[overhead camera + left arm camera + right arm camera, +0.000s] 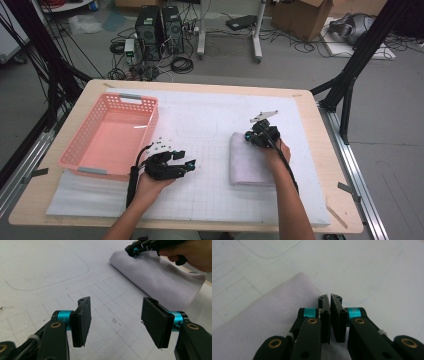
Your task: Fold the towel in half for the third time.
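Observation:
A folded pale lilac towel (250, 160) (160, 277) (262, 315) lies on the white gridded mat (200, 120), right of centre. My right gripper (250, 137) (330, 300) is at the towel's far end, jaws pressed together, tips over the cloth's far edge; I see no cloth between them. In the left gripper view the right gripper (133, 250) touches the towel's far corner. My left gripper (187, 162) (116, 320) hovers low over the bare mat to the left of the towel, pointing toward it, open and empty.
A pink plastic basket (152, 120), empty, stands on the left of the table. The wooden table edge (320, 150) runs just right of the mat. Cables, computer cases and boxes sit on the floor beyond.

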